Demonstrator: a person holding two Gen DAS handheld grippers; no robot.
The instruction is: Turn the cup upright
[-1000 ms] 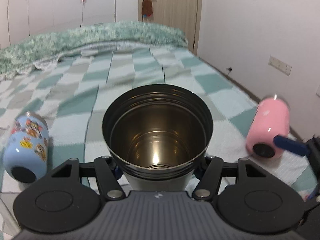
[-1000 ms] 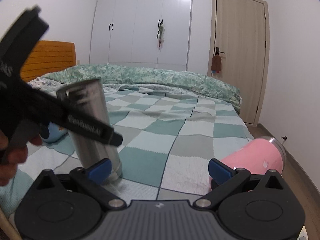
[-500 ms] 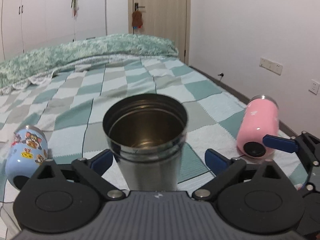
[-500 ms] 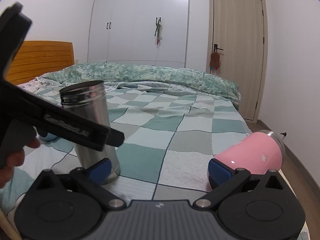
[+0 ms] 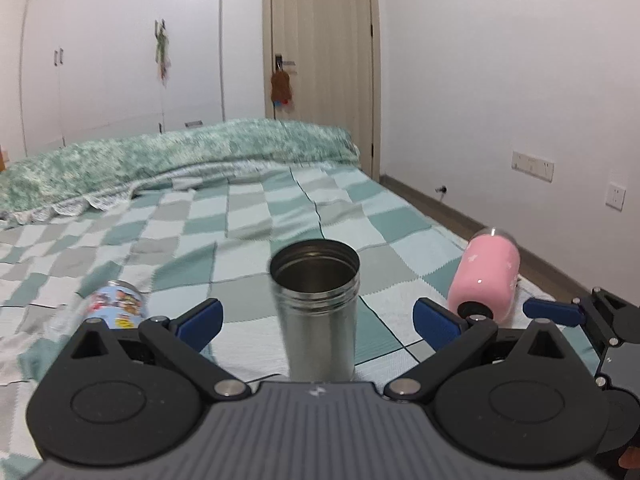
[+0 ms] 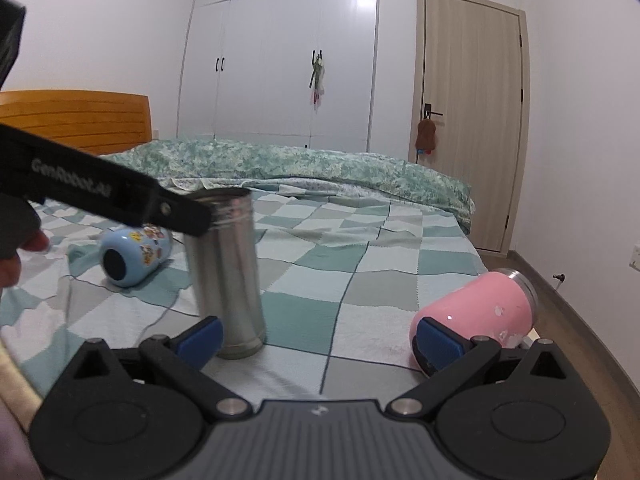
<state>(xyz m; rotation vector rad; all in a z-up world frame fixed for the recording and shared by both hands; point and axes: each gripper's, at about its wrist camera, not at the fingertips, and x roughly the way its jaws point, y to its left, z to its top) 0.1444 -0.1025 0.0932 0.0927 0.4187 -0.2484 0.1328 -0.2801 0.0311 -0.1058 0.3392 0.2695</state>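
Note:
A steel cup (image 5: 316, 308) stands upright on the checked bed cover, mouth up; it also shows in the right wrist view (image 6: 226, 276). My left gripper (image 5: 318, 322) is open and drawn back, its blue pads apart on either side of the cup without touching it. A pink cup (image 5: 486, 282) lies on its side near the bed's right edge; it also shows in the right wrist view (image 6: 480, 312). My right gripper (image 6: 320, 334) is open, its right pad (image 6: 438, 342) close to the pink cup's base.
A blue cartoon-printed cup (image 6: 136, 254) lies on its side at the left, also in the left wrist view (image 5: 116, 304). A folded green quilt (image 5: 180, 160) lies across the far end of the bed. The right bed edge drops to a wooden floor (image 6: 576, 332).
My left gripper has opened, let go of the steel cup and drawn back and up from it. The cup stays upright. My right gripper has barely moved.

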